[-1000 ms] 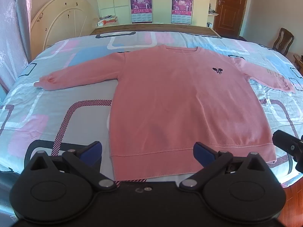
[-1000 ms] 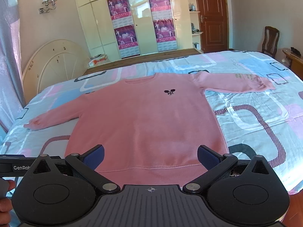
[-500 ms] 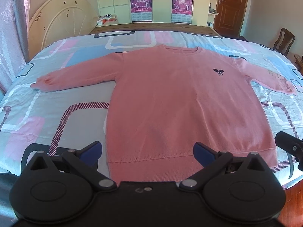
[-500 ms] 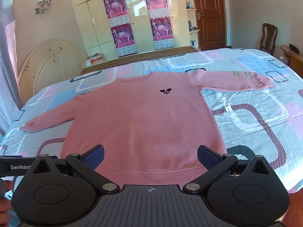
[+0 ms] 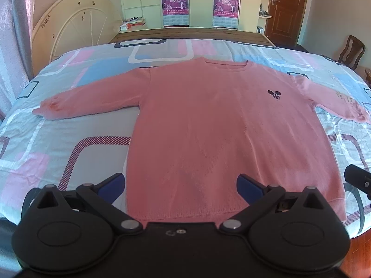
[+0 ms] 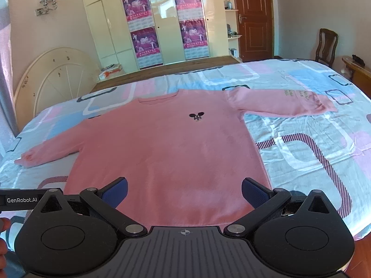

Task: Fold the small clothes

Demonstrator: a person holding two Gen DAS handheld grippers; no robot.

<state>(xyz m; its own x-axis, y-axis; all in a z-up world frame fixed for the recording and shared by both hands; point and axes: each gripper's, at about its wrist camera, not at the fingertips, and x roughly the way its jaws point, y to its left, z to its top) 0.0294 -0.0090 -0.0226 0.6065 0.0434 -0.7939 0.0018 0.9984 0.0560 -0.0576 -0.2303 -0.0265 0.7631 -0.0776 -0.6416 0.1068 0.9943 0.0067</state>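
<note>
Lying flat and face up, the pink sweater covered the middle of the patterned bedspread, sleeves spread toward 9 and 3 o'clock, collar at 12. A small dark emblem marked its chest. Above the hem at 6 o'clock, the left gripper and right gripper hovered, jaws wide apart, apparently not touching the cloth.

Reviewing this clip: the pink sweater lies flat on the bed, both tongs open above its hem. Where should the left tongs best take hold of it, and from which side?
Probably the left sleeve's cuff: it lies free on the bedspread, stretched away from the pink sweater. The left tongs could come from the outer left and pinch it edgewise.
</note>
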